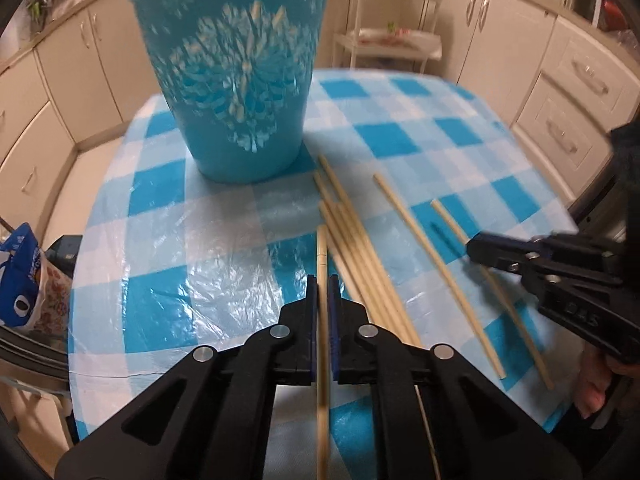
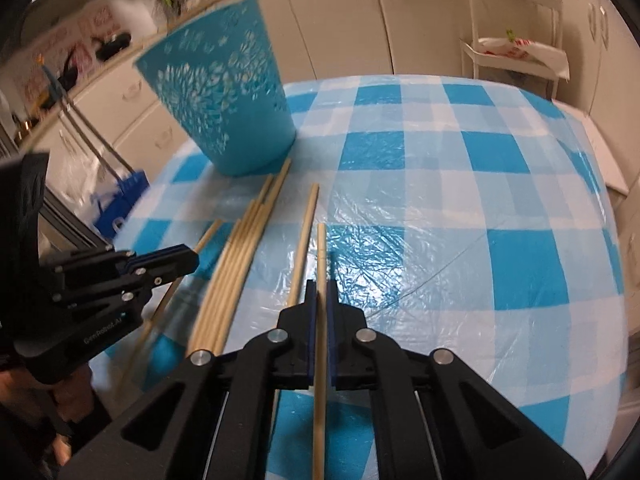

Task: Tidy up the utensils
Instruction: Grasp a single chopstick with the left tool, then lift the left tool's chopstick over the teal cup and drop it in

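Observation:
A blue cut-out holder (image 1: 236,76) stands at the far side of the checked table (image 1: 440,136); it also shows in the right wrist view (image 2: 224,100). Several wooden chopsticks (image 1: 360,256) lie bundled in front of it, with two more (image 1: 436,272) to the right. My left gripper (image 1: 322,280) is shut on one chopstick (image 1: 322,360) that runs between its fingers. My right gripper (image 2: 321,286) is shut on another chopstick (image 2: 320,360). The left gripper also shows in the right wrist view (image 2: 188,260), beside the bundle (image 2: 236,268). The right gripper shows at the right of the left wrist view (image 1: 476,244).
Cream kitchen cabinets (image 1: 560,92) surround the table. A white shelf rack (image 1: 392,36) stands beyond the far edge. A blue-and-white bag (image 1: 24,280) sits low at the left of the table.

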Demonstrator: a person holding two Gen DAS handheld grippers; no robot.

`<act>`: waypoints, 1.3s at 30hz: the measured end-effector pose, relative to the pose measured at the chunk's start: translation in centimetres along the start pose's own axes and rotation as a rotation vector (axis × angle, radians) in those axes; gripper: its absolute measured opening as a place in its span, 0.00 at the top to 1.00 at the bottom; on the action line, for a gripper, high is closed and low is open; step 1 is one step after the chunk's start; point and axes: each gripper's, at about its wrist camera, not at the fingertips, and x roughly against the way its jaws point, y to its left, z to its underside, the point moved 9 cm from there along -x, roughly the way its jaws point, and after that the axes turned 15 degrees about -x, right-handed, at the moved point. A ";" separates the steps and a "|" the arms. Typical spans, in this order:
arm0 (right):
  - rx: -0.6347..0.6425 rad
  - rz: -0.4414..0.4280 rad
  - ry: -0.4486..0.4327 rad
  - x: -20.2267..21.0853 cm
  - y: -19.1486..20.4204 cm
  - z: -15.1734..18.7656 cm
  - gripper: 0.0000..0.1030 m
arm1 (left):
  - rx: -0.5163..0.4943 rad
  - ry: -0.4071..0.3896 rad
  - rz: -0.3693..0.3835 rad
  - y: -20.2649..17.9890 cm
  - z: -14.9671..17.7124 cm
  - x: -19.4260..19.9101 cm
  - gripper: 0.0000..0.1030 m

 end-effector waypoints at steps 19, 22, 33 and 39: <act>-0.092 -0.058 -0.029 -0.3 -1.3 0.3 0.94 | 0.174 -0.785 -0.190 9.5 -16.2 18.3 0.95; -0.079 -0.051 -0.036 -0.3 -1.2 0.3 0.94 | 0.210 -0.835 -0.205 11.5 -19.0 18.2 0.95; -0.088 -0.067 -0.035 -0.4 -1.3 0.2 0.94 | 0.265 -0.858 -0.297 15.5 -23.3 12.5 0.95; -0.094 -0.074 -0.032 -0.3 -1.2 0.2 0.94 | 0.226 -0.830 -0.344 14.6 -21.9 10.4 0.95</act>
